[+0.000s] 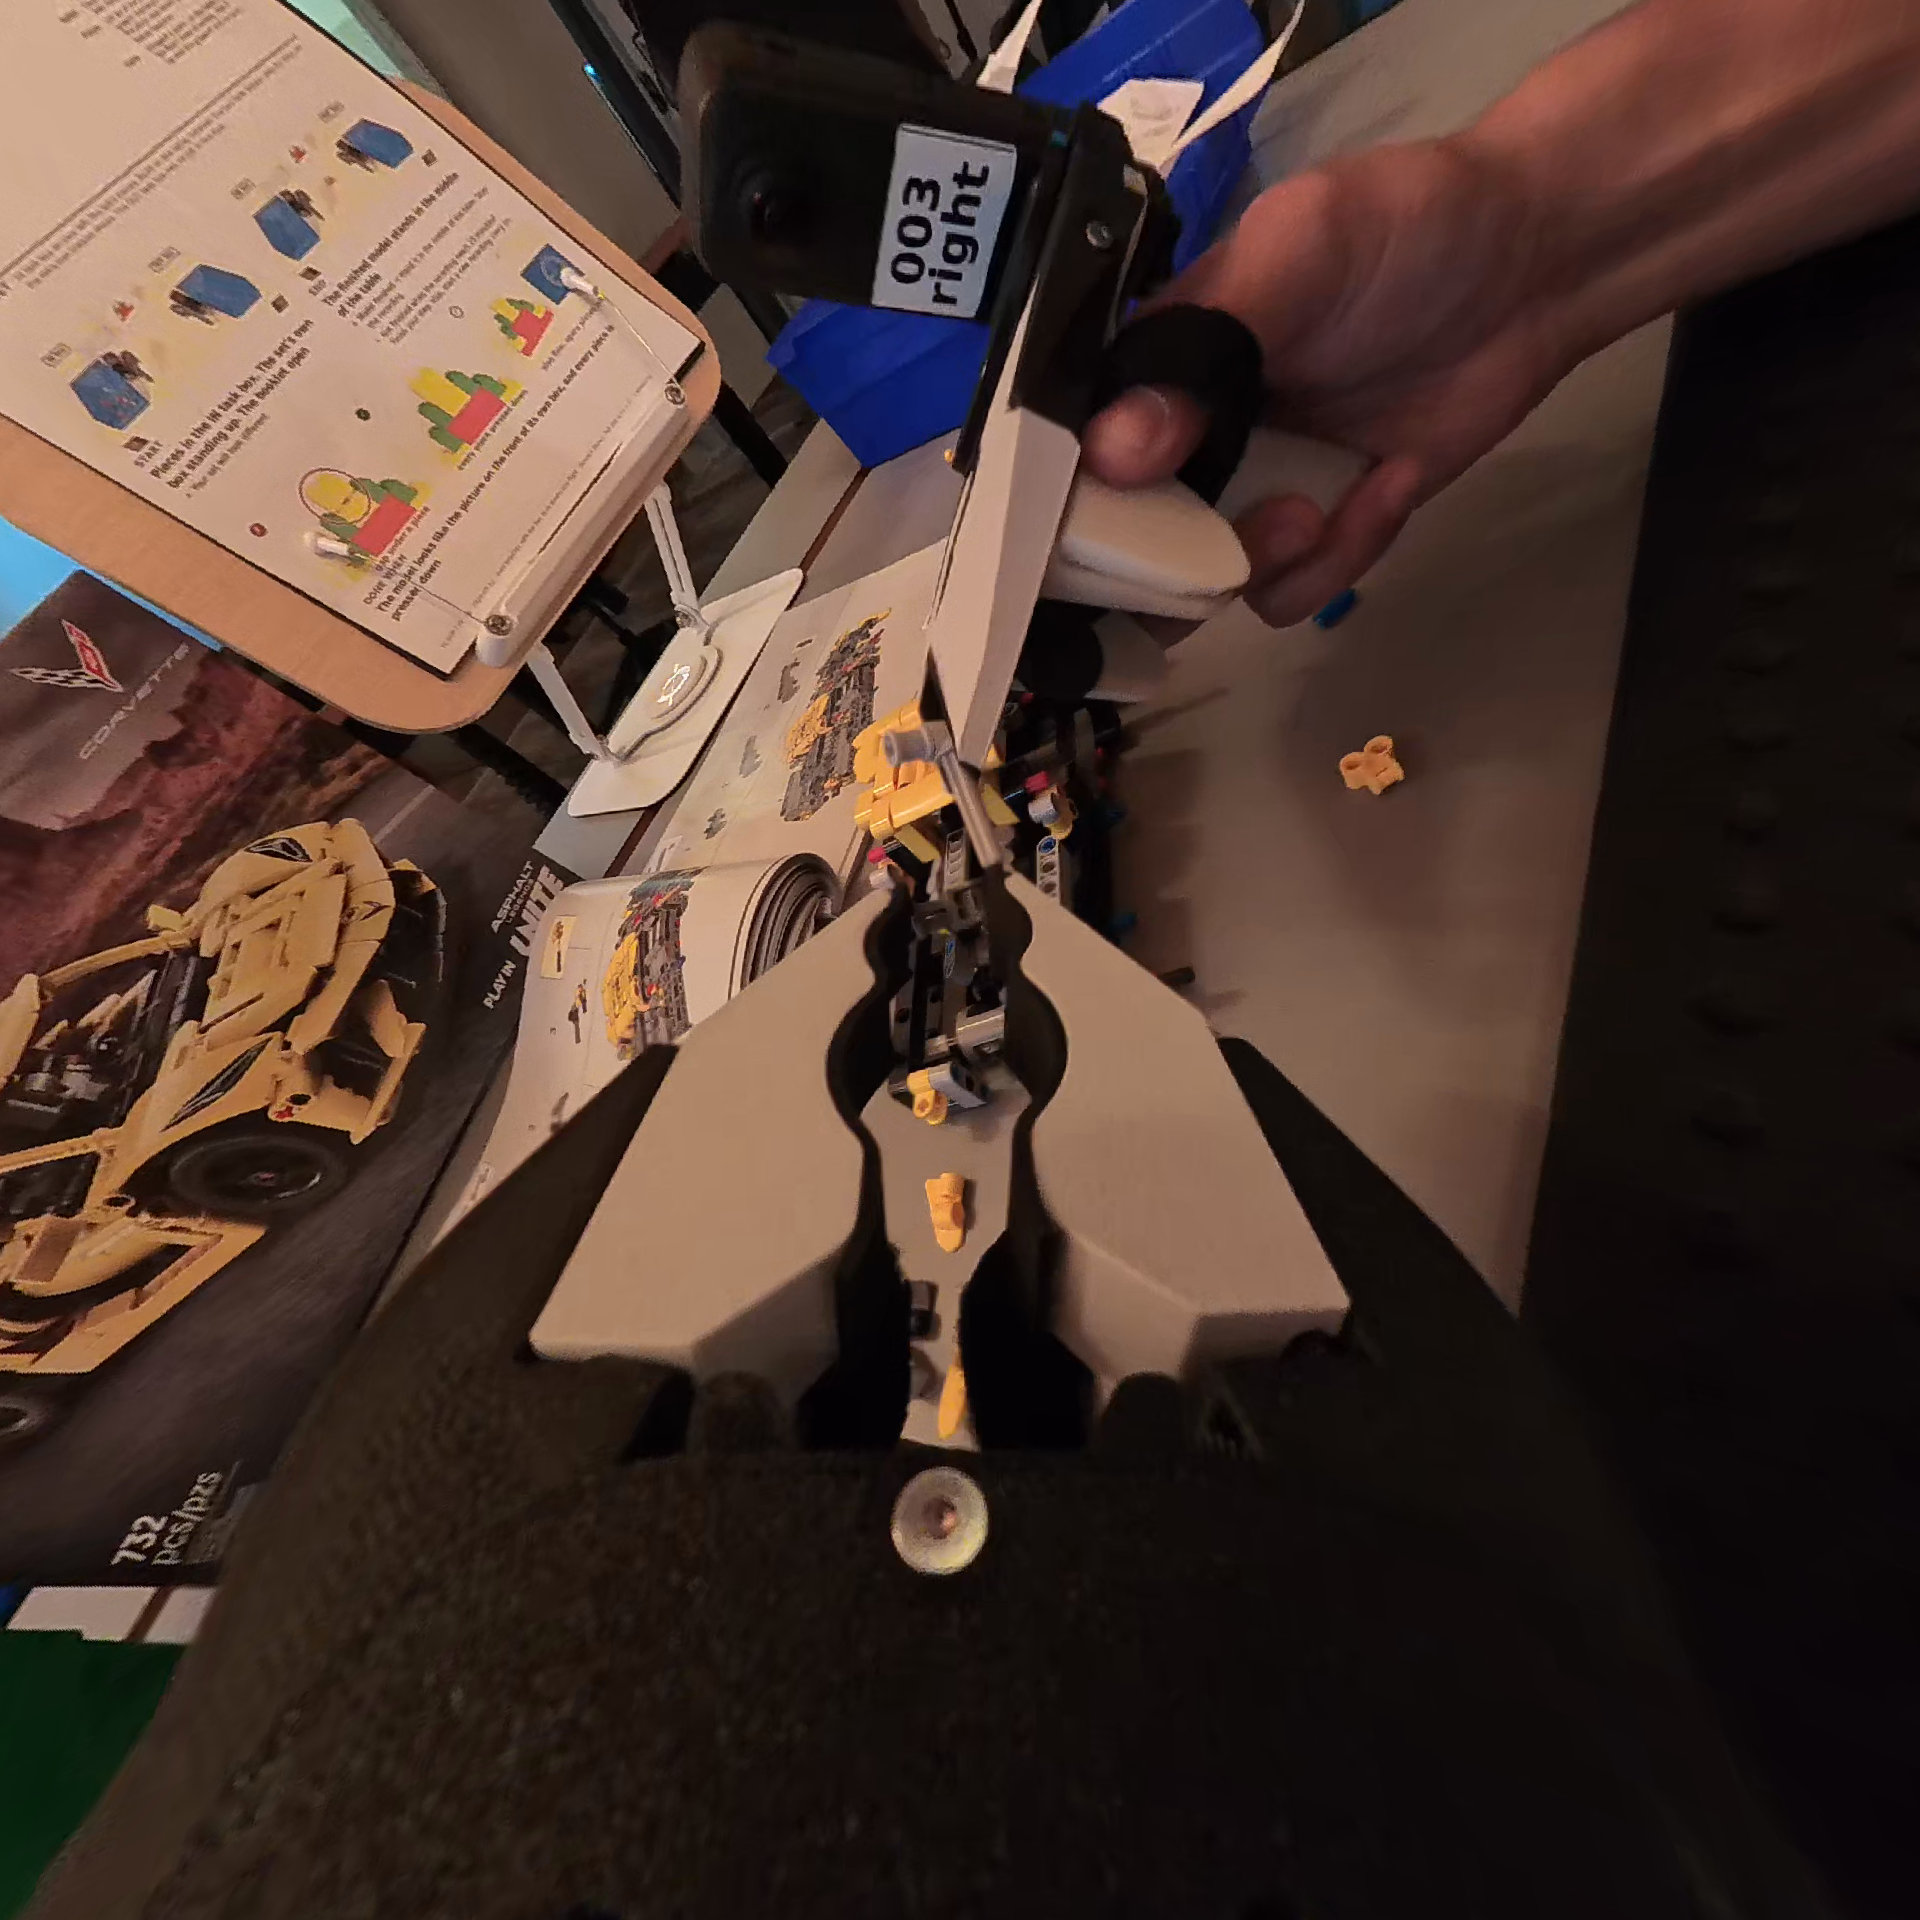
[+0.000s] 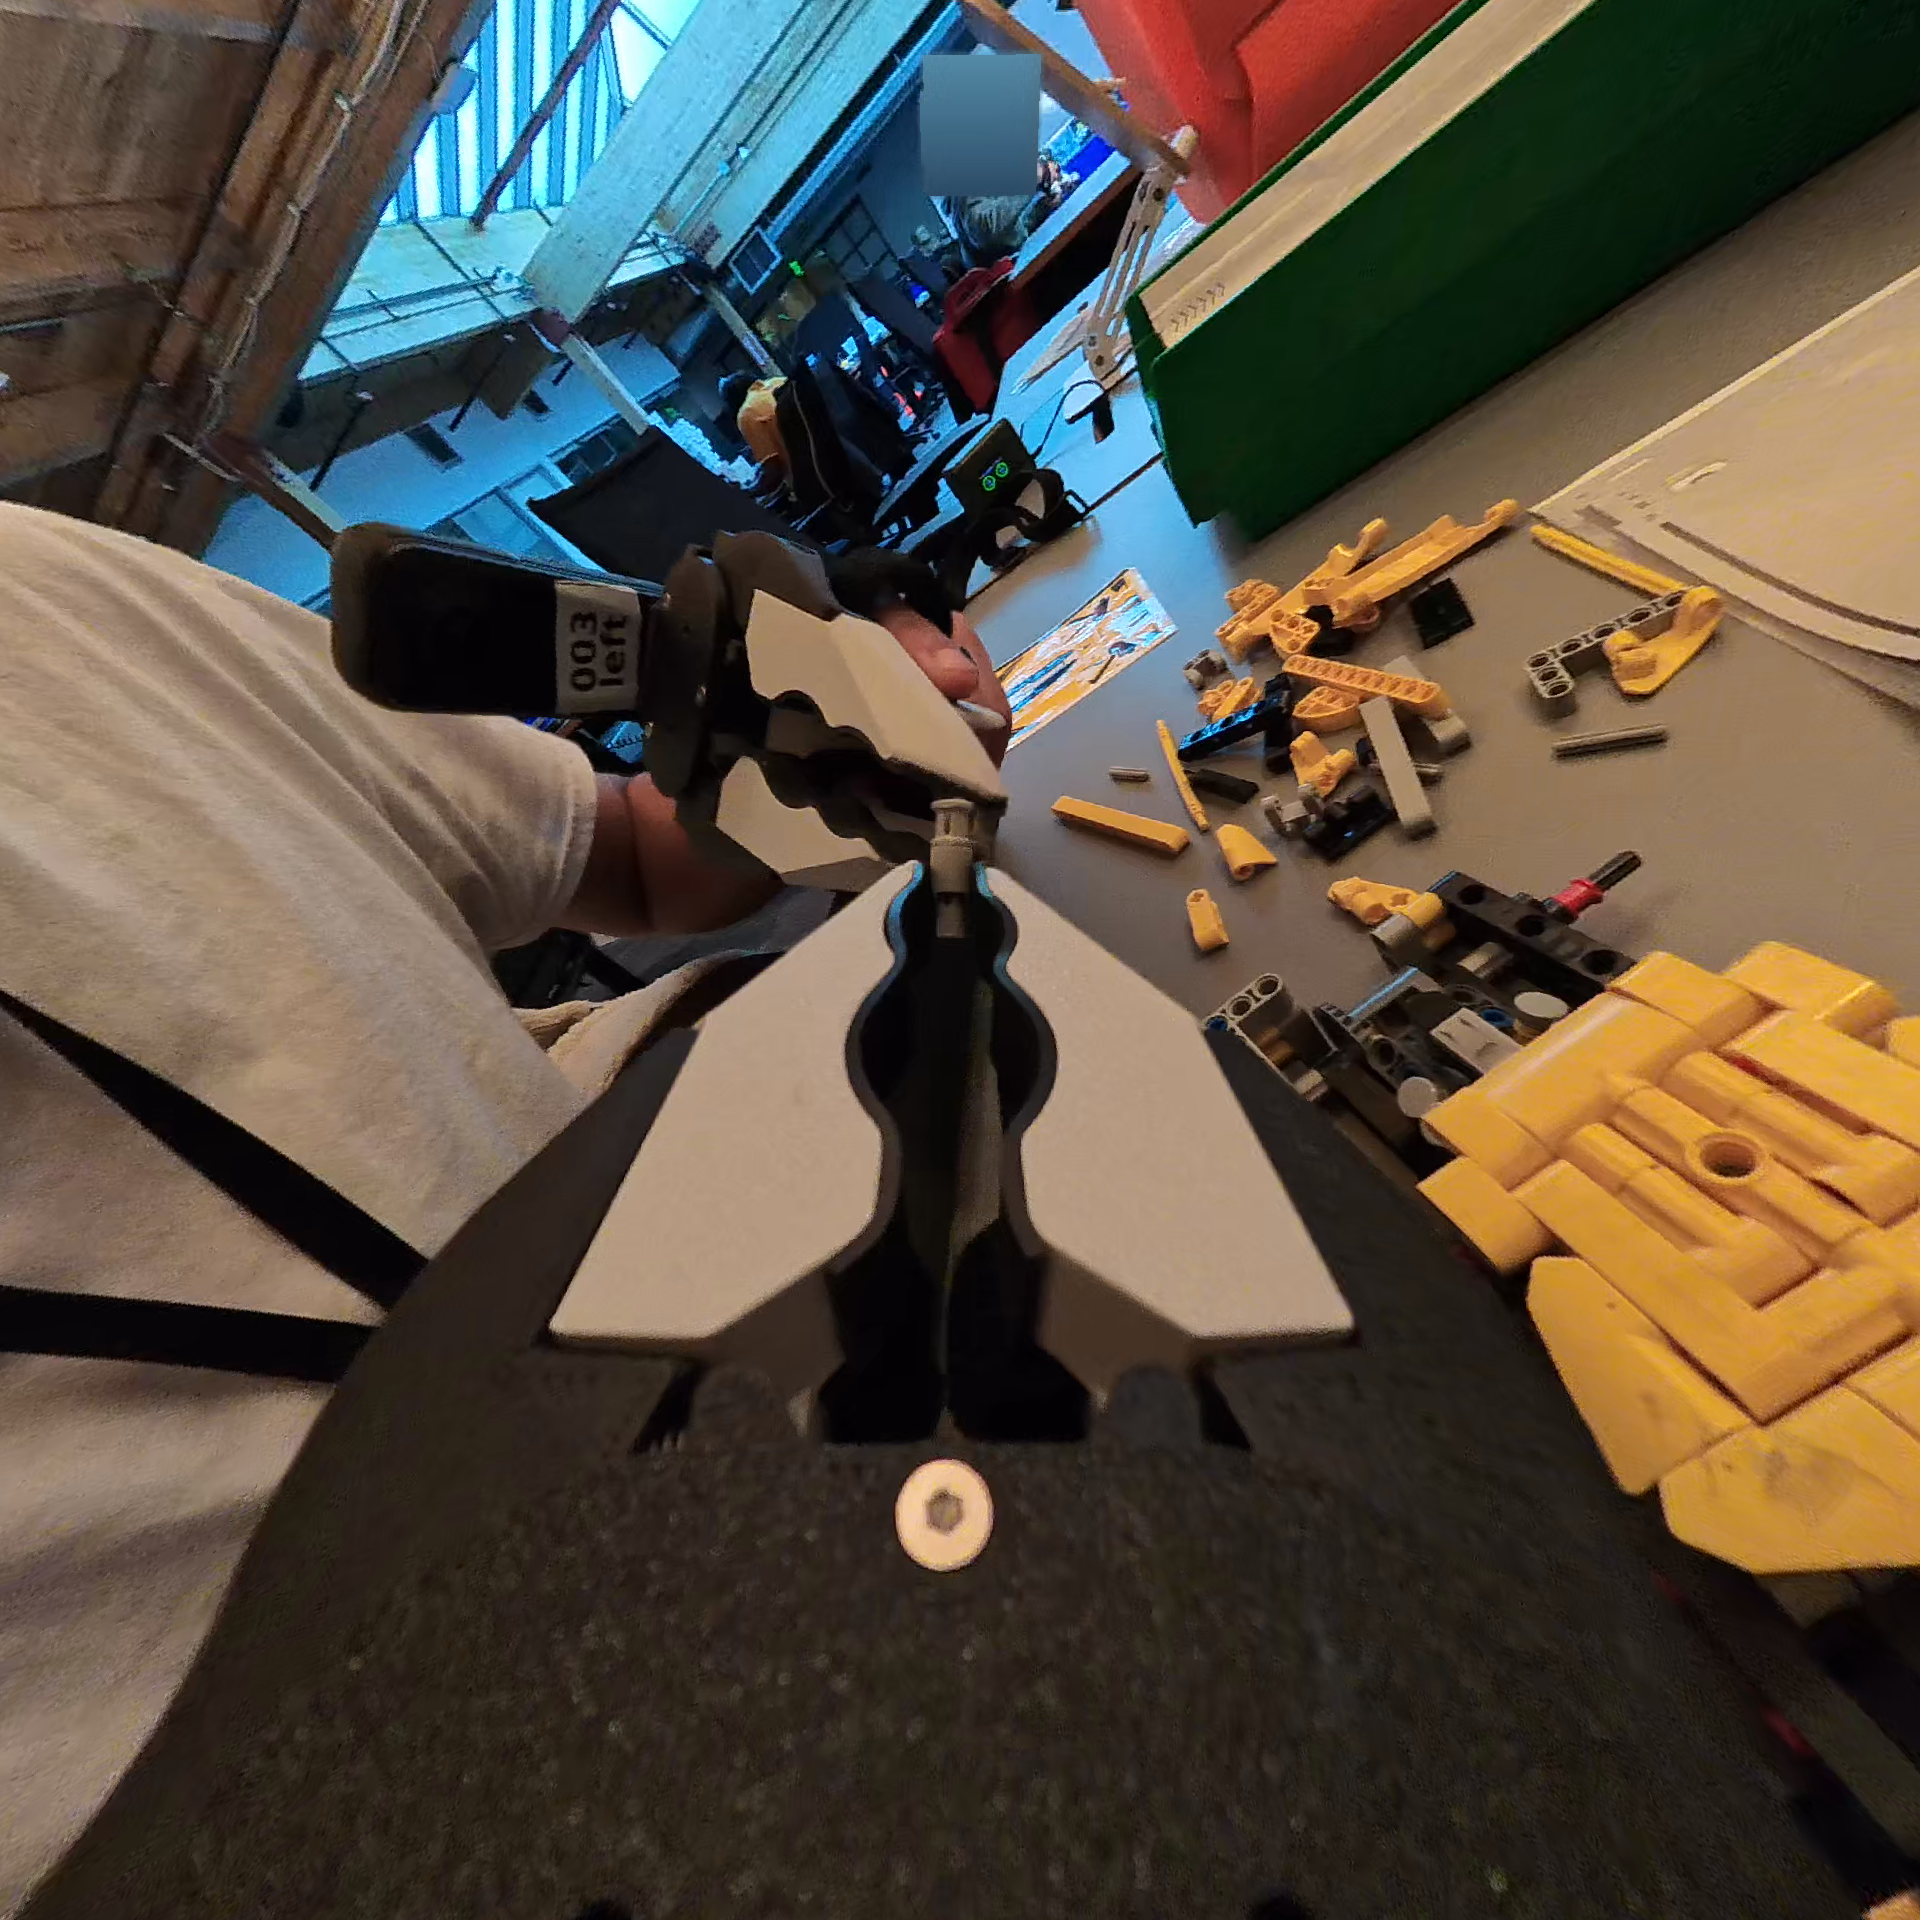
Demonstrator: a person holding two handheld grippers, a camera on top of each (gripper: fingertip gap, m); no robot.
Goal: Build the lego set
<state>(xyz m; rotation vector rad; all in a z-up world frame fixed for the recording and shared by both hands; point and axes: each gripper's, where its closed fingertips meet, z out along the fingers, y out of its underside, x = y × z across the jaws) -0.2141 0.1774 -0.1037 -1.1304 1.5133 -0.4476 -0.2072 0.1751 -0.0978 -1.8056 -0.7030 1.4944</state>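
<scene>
My left gripper (image 1: 961, 899) is shut on a black and grey Lego sub-assembly (image 1: 951, 997), which shows between its fingers. My right gripper (image 2: 951, 878) is shut on a short grey axle (image 2: 951, 847) that sticks out past its tips. In the left wrist view the right gripper (image 1: 961, 743) comes down from above, and the axle (image 1: 979, 821) points at the left gripper's tips. In the right wrist view the left gripper (image 2: 940, 831) meets the axle's end. The part-built yellow car body (image 2: 1714, 1195) lies at the right; it also shows in the left wrist view (image 1: 904, 795).
Several loose yellow, black and grey parts (image 2: 1340, 686) lie on the grey table beyond the model. A green box (image 2: 1507, 291) stands at the back. The set's box (image 1: 208, 1039), an open booklet (image 1: 665, 935), a sheet on a stand (image 1: 343, 343) and a blue bin (image 1: 914, 353) are left. Less than 4 cm separates the two grippers' tips.
</scene>
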